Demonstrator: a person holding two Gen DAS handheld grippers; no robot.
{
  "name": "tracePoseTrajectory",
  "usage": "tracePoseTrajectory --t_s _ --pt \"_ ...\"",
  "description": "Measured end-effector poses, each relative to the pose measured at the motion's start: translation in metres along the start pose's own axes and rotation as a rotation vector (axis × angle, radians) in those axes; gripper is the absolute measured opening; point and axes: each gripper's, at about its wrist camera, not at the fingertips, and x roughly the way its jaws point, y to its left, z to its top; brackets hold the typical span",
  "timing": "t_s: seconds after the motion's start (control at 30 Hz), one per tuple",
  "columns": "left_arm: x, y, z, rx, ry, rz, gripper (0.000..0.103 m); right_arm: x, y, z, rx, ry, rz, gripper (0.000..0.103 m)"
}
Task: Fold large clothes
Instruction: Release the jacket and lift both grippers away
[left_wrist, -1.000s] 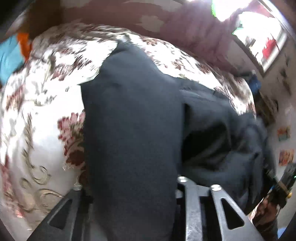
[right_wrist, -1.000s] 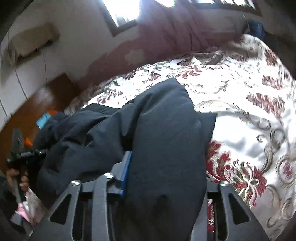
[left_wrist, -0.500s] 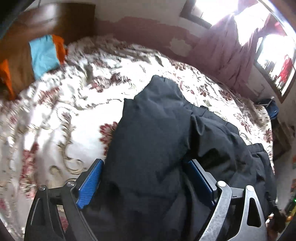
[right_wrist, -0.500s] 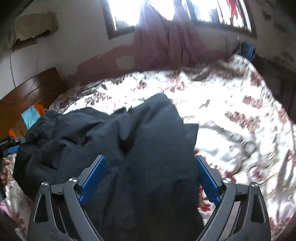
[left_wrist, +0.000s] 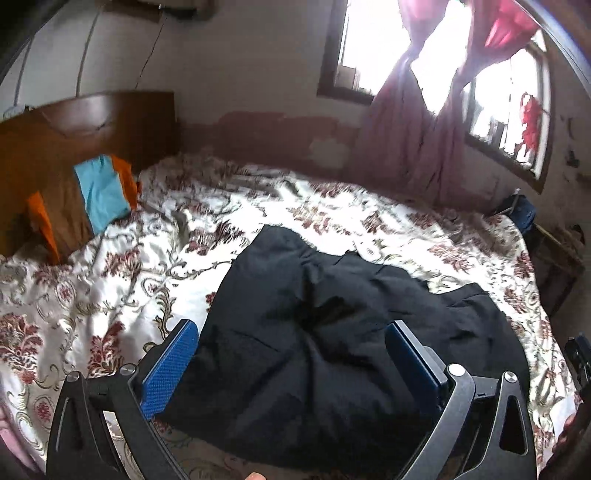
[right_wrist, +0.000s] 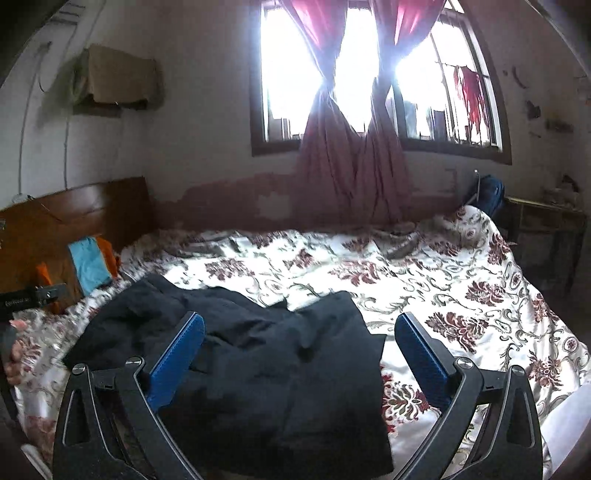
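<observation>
The dark garment (left_wrist: 332, 343) lies in a bunched heap on the flowered bedspread (left_wrist: 110, 280), near the front edge of the bed. It looks only partly folded, with lumps and a loose flap on top.

On the left side, the left hand-held gripper (left_wrist: 291, 354) hangs over the left part of the heap. Its jaws have just been opening and now stand wide apart. The cloth lies below and between them, but the blue pads (left_wrist: 170, 369) do not press on it. So it holds nothing.

From this side the garment runs away from the hand-held gripper and off to the right. Its long way goes across the bed, from the headboard (left_wrist: 85, 122) end toward the foot end.

On the right side, the right hand-held gripper (right_wrist: 299, 350) hangs over the other end of the same heap. Its jaws have also just been opening and are let go and wide. Nothing is pinched there either. The garment (right_wrist: 266, 369) sits below it and stretches off to the left.

So each hand is close to its own end of the cloth. I think the next move is to reach down, and each hand should take the end right under it.
</observation>
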Motion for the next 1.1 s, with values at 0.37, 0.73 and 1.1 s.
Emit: tracePoseTrajectory --t_s 0.37,0.73,1.1 --pt "-0.106 -0.014 -0.026 0.028 -0.171 -0.042 0.102 -0.100 0.029 -0.008 0.029 -0.123 0.023 0.101" --pt "-0.188 -0.025 -0.083 0.120 -0.224 -0.120 0.103 -0.187 0.057 -0.040 -0.001 -0.164 0.024 0.101" --pt "-0.231 -0.019 -0.133 0.176 -0.245 -0.073 0.103 -0.223 0.084 -0.091 -0.044 -0.162 0.004 0.101"
